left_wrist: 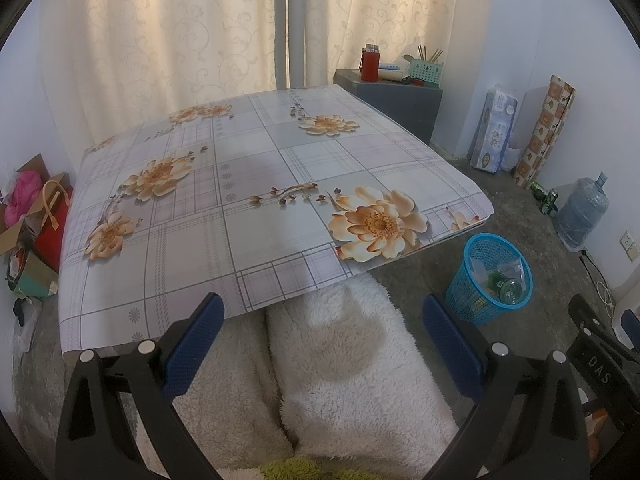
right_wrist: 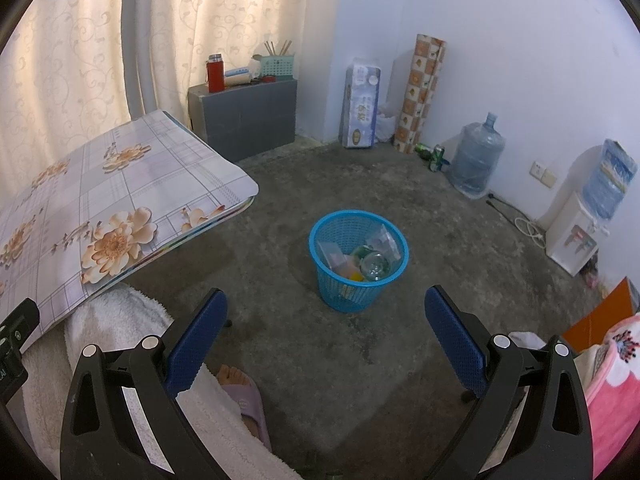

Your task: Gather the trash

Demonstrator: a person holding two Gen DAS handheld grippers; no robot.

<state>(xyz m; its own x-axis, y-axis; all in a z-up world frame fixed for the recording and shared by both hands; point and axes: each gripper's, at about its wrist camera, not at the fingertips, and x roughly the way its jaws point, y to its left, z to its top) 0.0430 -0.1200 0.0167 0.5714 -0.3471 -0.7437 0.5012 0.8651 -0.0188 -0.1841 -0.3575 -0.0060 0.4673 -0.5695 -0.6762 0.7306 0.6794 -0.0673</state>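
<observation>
Bin [right_wrist: 359, 258]: holds bottle, wrappers. Counter [left_wrist: 256, 208], left of bin: bare. Left claw [left_wrist: 324, 344], right claw [right_wrist: 326, 338]: wide, holding nothing. I judge collection finished; next, search for strays.

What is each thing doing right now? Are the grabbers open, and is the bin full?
left gripper: open, holding nothing.
right gripper: open, holding nothing.
blue basket: upright on the floor, partly filled with trash.
glass bottle: lying inside the basket.
table: cloth-covered, no trash visible on it.
red flask: upright, lid on.
water jug: standing on the floor.
</observation>
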